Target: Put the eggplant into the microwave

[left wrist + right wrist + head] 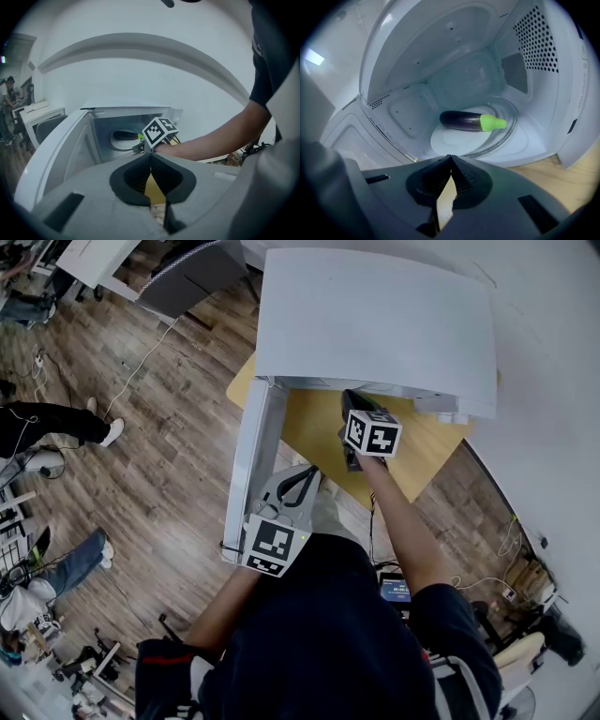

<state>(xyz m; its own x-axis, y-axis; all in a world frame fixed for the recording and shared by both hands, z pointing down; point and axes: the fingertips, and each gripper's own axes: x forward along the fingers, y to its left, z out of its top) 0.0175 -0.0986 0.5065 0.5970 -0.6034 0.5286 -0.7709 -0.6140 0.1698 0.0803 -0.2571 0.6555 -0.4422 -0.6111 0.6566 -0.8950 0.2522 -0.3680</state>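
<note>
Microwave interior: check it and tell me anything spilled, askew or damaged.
Nothing stands out. The eggplant lies on its side on the turntable inside the microwave. No spill, crack or mark shows on the cavity walls. The door stands open.

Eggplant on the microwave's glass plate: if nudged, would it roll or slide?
Probably rolls: the eggplant is round-bodied, lying on its side on the plate. Its glossy skin looks slippery. Likely stiff: it lies straight without sagging.
</note>
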